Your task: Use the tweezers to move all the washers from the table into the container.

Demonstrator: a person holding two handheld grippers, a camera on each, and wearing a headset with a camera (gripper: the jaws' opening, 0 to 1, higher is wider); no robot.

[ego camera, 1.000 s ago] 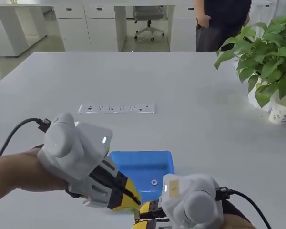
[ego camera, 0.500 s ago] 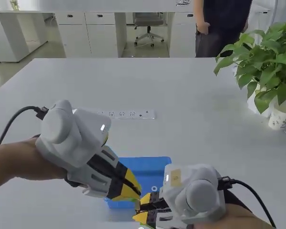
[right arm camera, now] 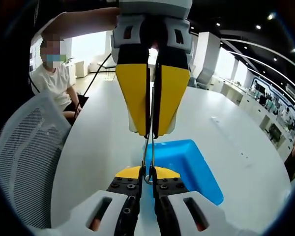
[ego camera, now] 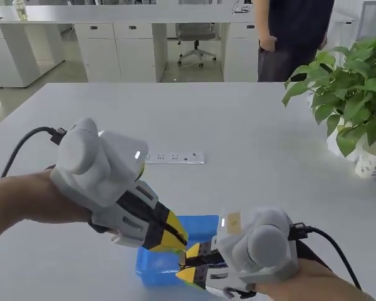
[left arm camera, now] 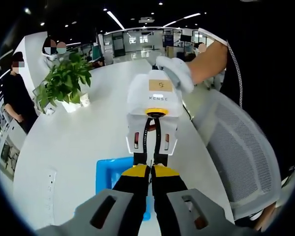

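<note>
My left gripper (ego camera: 177,237) comes in from the left, its yellow jaws shut on thin metal tweezers (right arm camera: 148,147). In the right gripper view the left gripper (right arm camera: 151,105) hangs from the top, and the tweezers run down from its jaws into the tips of my right gripper (right arm camera: 146,174), which look shut on their lower end. The right gripper (ego camera: 187,263) faces the left one tip to tip above the blue container (ego camera: 153,266). In the left gripper view my left gripper (left arm camera: 150,171) meets the right gripper (left arm camera: 150,160) over the container (left arm camera: 107,173). Much of the container's inside is hidden.
A white power strip (ego camera: 175,157) lies flat on the table beyond the container. A potted plant (ego camera: 348,94) stands at the right edge. A person (ego camera: 294,31) stands past the far edge. A mesh chair (left arm camera: 236,147) is at the table's near side.
The head camera has tilted up. The two grippers have drawn together, so their yellow tips now meet over the container and cover more of its inside.
</note>
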